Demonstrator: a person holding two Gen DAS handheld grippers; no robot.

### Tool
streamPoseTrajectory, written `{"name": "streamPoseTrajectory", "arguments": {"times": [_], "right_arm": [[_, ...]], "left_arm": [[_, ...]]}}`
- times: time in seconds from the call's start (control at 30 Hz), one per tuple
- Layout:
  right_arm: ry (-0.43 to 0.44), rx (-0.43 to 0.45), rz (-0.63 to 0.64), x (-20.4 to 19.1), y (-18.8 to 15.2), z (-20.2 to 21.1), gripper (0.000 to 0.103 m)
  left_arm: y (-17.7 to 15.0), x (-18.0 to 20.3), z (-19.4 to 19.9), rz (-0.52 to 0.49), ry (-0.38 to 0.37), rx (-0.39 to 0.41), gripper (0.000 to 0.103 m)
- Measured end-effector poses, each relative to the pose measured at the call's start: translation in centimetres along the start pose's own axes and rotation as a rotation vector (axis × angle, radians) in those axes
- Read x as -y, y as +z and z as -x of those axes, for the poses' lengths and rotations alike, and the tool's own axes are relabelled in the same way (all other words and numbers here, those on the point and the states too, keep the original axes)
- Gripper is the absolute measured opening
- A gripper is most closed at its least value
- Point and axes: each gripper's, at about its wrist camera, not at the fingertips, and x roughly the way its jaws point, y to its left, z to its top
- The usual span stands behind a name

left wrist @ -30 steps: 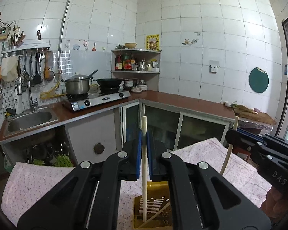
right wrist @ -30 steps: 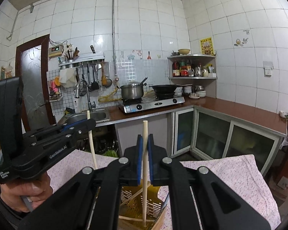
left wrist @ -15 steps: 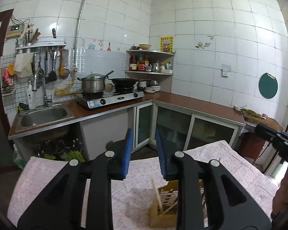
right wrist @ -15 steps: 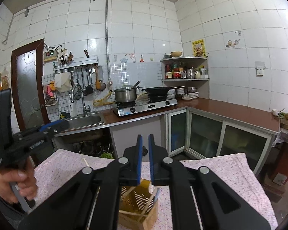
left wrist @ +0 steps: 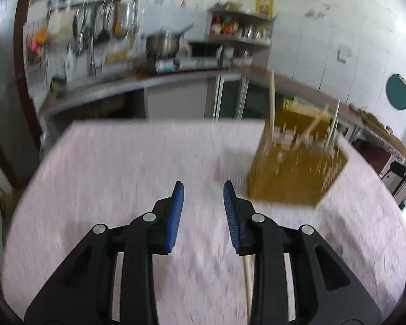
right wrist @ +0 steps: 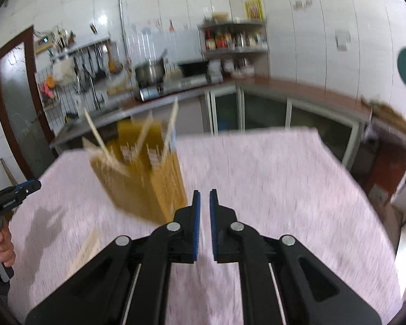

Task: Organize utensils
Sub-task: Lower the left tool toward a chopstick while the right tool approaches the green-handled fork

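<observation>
Tiled kitchen, pink tabletop. Holder at 2 o'clock of left tongs has several chopsticks in. Both tongs apart, empty; right tongs narrowly. Loose chopstick left to pick up.

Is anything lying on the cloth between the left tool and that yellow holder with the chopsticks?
Nothing visible: only bare pink cloth lies between the left tool and the yellow holder. The picture is blurred, so small things could be missed.

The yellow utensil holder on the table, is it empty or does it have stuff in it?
Not empty. Several chopsticks stand in the yellow holder, leaning at different angles and poking above its rim; blur hides the count.
</observation>
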Motion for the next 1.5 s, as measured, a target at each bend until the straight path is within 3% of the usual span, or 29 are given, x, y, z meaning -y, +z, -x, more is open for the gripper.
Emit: {"name": "streamPoseTrajectory", "arguments": {"times": [0.2, 0.4, 0.47, 0.5, 0.97, 1.5], "right_arm": [[0.013, -0.129, -0.012, -0.4, -5.3, -1.8, 0.008], [0.031, -0.187, -0.001, -1.3, -7.0, -3.0, 0.01], [0.029, -0.192, -0.004, -1.6, -7.1, -3.3, 0.033], [0.029, -0.192, -0.005, -1.7, -7.2, -3.3, 0.036], [0.08, -0.327, 0.036, -4.0, -8.8, -6.7, 0.036], [0.119, -0.401, 0.035, -5.2, -9.1, -8.9, 0.033]], "left_arm": [[-5.8, 0.7, -1.2, 0.001, -0.052, -0.134, 0.029], [-7.4, 2.3, -2.6, 0.003, -0.094, -0.207, 0.029], [-7.8, 2.9, -3.0, -0.006, -0.09, -0.226, 0.029], [-7.9, 3.0, -3.3, -0.01, -0.093, -0.239, 0.029], [-9.0, 4.2, -6.0, -0.037, -0.074, -0.318, 0.029], [-5.7, 5.3, -11.0, -0.086, -0.051, -0.351, 0.031]]}}
